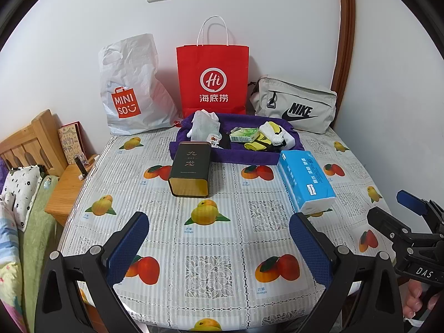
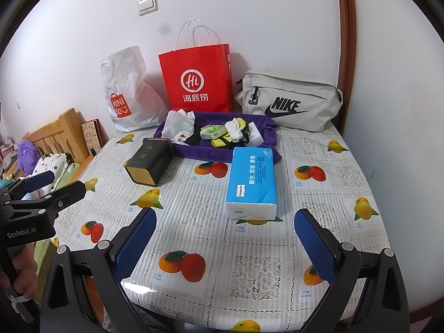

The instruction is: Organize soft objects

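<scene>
A purple cloth tray (image 1: pixel 238 156) (image 2: pixel 194 152) lies at the table's far side. It holds a white plastic bag (image 1: pixel 204 125) (image 2: pixel 177 123), a green tissue pack (image 1: pixel 245 134) (image 2: pixel 212 131) and white and yellow socks (image 1: pixel 273 134) (image 2: pixel 233 131). A blue tissue pack (image 1: pixel 305 180) (image 2: pixel 251 180) lies in front of the tray's right end. My left gripper (image 1: pixel 219 244) is open and empty above the near table. My right gripper (image 2: pixel 226 242) is open and empty, just short of the blue pack.
A dark tea tin (image 1: pixel 190 169) (image 2: pixel 151 162) lies on its side left of the blue pack. A white Miniso bag (image 1: pixel 130 88), a red paper bag (image 1: pixel 213 80) and a grey Nike bag (image 1: pixel 294 105) stand against the wall. A bed (image 1: pixel 19 208) and a wooden nightstand (image 1: pixel 69 191) are at left.
</scene>
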Tool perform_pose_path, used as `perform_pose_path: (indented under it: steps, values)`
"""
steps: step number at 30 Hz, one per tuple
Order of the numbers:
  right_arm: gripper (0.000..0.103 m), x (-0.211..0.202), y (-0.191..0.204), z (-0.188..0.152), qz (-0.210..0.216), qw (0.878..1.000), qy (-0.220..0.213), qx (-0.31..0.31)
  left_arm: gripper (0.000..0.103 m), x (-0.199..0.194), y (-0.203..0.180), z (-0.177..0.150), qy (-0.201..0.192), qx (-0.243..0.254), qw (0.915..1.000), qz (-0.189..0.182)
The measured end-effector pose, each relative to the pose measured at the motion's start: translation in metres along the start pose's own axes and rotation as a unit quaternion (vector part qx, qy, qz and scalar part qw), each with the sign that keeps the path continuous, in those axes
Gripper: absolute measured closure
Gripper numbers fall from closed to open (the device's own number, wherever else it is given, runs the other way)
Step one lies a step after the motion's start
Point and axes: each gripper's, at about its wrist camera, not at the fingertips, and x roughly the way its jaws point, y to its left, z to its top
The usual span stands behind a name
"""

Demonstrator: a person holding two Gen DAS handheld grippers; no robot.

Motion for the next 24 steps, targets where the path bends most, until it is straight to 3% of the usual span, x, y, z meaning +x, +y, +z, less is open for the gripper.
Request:
perform_pose_path:
  steps: [24]
  values:
    - [0.004,-0.0006,0.0047,-0.0015,0.002,1.000,0.002,-0.001,0.001,-0.0018,-0.0036,0.0001,0.001,-0.001,1.0000,-0.004]
